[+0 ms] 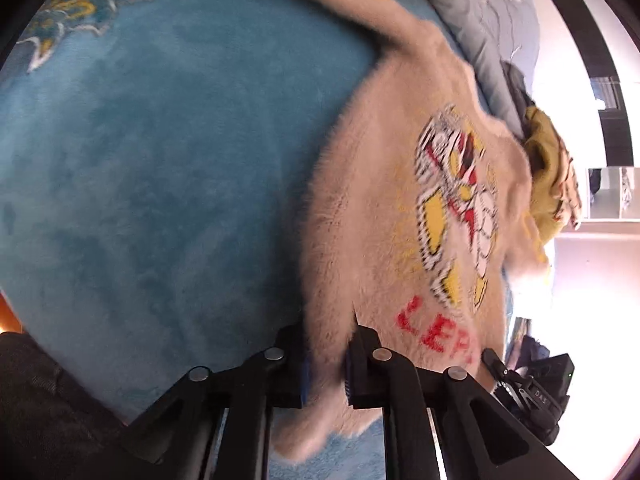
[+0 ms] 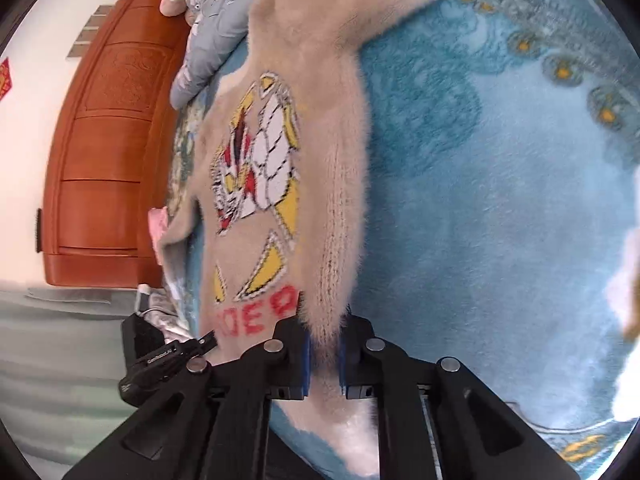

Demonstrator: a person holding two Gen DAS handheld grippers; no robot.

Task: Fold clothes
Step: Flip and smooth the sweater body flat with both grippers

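Both the left gripper (image 1: 325, 360) and right gripper (image 2: 323, 354) have fingers clamped on the fuzzy beige sweater's (image 1: 400, 208) edge over the blue blanket (image 1: 160, 160). The fold seems underway. Next likely calls for carrying that edge across evenly

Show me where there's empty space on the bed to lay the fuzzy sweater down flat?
The wide blue blanket beside the beige sweater looks bare, out to its patterned border. It is crowded by the flowered pillow and the yellow garment. Both the left gripper and the right gripper pinch the sweater.
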